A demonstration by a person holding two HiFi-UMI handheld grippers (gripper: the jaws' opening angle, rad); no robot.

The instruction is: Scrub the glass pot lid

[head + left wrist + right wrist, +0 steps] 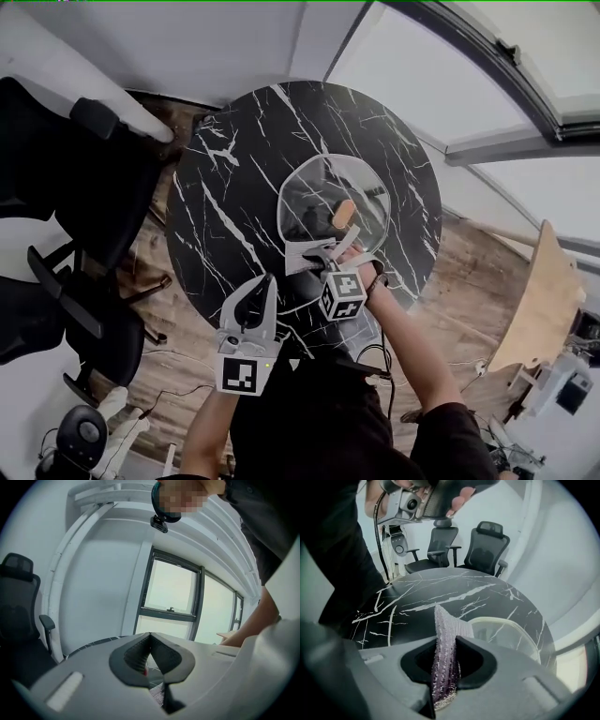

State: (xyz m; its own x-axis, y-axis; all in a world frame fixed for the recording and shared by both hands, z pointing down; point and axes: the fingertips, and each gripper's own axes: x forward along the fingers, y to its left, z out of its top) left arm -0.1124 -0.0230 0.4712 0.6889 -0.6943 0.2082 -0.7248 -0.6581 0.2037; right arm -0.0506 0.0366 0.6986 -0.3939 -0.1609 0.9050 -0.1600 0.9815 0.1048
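Note:
The glass pot lid (314,192) lies flat on the round black marble table (230,178), with its tan handle (344,214) near the middle. My right gripper (323,255) hangs at the lid's near edge, shut on a sparkly silver-purple scrubbing cloth (302,255). In the right gripper view the cloth (444,648) stands up between the jaws of the right gripper (449,641), and the lid (506,630) sits just beyond to the right. My left gripper (262,286) is held over the table's near edge, away from the lid. It (150,637) points upward with its jaws shut and holding nothing.
Black office chairs (56,187) stand left of the table, and two of them (464,545) show beyond its far edge in the right gripper view. A light wooden tabletop (544,300) stands at the right. Windows (171,592) line the curved wall.

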